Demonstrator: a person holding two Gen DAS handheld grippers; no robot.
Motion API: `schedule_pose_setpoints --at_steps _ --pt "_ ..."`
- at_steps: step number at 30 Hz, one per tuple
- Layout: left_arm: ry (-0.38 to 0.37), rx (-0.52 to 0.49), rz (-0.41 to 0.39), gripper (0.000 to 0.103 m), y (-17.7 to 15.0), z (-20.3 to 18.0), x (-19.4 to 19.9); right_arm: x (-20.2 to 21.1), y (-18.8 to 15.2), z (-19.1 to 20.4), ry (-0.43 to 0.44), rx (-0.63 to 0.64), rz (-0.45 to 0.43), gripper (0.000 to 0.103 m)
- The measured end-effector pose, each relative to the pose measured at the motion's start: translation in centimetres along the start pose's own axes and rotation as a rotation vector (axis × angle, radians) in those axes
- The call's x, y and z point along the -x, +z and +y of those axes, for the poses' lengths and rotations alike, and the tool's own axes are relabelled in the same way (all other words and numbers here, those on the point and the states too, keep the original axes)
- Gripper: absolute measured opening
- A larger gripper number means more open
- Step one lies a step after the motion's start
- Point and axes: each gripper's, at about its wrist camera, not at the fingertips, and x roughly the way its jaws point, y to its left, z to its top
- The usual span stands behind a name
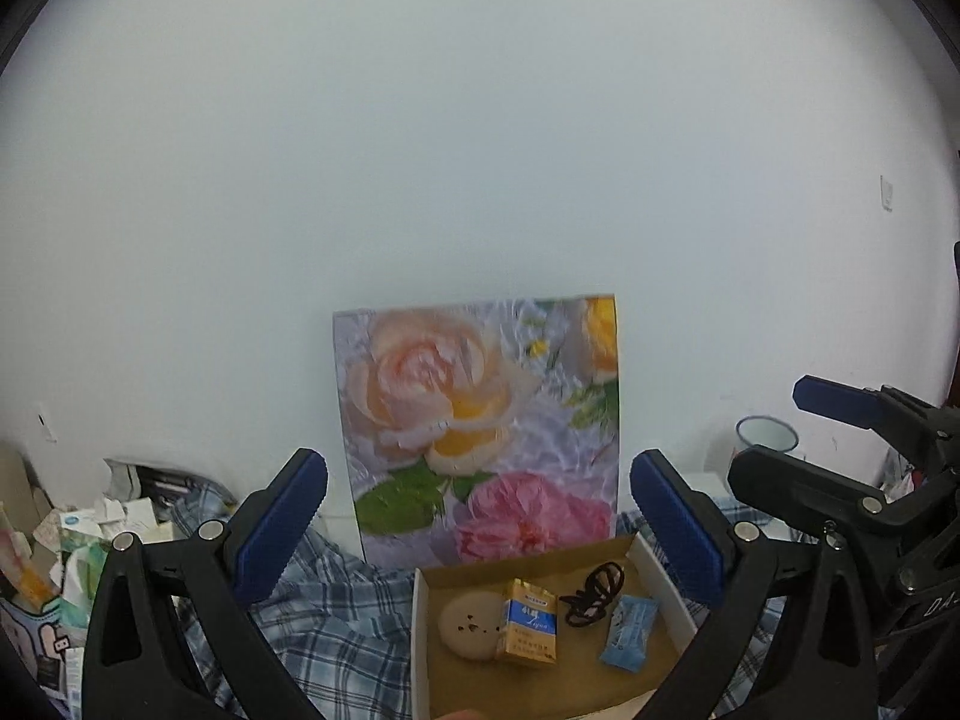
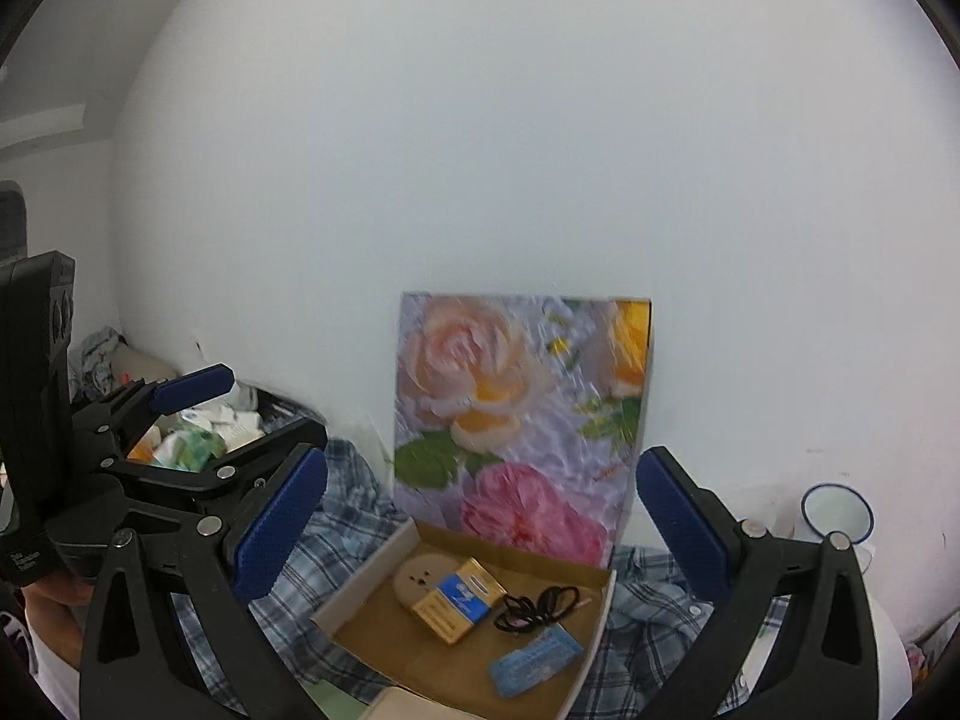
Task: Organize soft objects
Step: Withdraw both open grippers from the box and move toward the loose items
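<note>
A shallow cardboard box [image 1: 651, 567] [image 2: 354, 594] lies on a blue plaid cloth [image 1: 336, 630] [image 2: 354, 516]. Inside it are a round beige pad [image 1: 465, 624] [image 2: 420, 576], a gold and blue packet [image 1: 529, 621] [image 2: 462, 597], black hair ties [image 1: 591, 594] [image 2: 540, 603] and a light blue wrapped packet [image 1: 627, 630] [image 2: 534, 663]. My left gripper [image 1: 480, 531] is open above the box with nothing between its fingers. My right gripper [image 2: 480, 531] is open too, also empty. Each gripper shows at the other view's edge, the right gripper [image 1: 780, 420] and the left gripper [image 2: 258, 402].
A floral picture board [image 1: 480, 420] [image 2: 522, 408] leans on the white wall behind the box. A pile of paper and wrappers [image 1: 72, 546] [image 2: 204, 432] sits at the left. A white enamel cup with a blue rim [image 1: 768, 435] [image 2: 837, 513] stands at the right.
</note>
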Motion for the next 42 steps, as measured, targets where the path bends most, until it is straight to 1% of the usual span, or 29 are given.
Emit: schedule_pose_setpoints --at_steps 2,7,12,17,21,24,30,36,42 --pt "0.006 -0.001 -0.019 0.102 0.5 0.1 1.0 0.8 0.4 0.6 -0.001 0.004 -0.021 0.103" --pt "-0.002 0.010 -0.029 0.102 1.2 0.8 3.0 2.1 1.2 2.0 0.012 0.007 -0.050 0.103" --pt "0.004 -0.005 -0.041 0.102 1.1 0.7 4.7 3.3 1.4 3.2 0.010 0.035 -0.046 0.103" --pt "-0.012 -0.011 -0.026 0.102 0.0 0.6 6.0 4.4 0.4 3.9 0.006 0.051 -0.025 0.103" --pt "-0.035 -0.016 0.000 0.102 -1.1 0.2 6.7 5.1 -0.8 3.9 0.007 0.044 -0.009 0.103" --pt "-0.036 -0.023 0.015 0.102 -2.2 -0.1 6.8 5.2 -1.9 3.9 0.003 0.044 0.018 0.103" --pt "-0.074 -0.033 0.086 0.102 -5.0 -0.7 6.0 4.8 -4.5 3.8 0.001 0.065 0.091 0.103" --pt "-0.099 -0.054 0.152 0.102 -7.8 -1.5 4.8 4.2 -7.5 3.2 0.003 0.053 0.160 0.103" --pt "-0.147 -0.001 0.221 0.102 -10.8 -1.7 3.4 3.6 -10.5 1.8 0.043 -0.017 0.189 0.103"
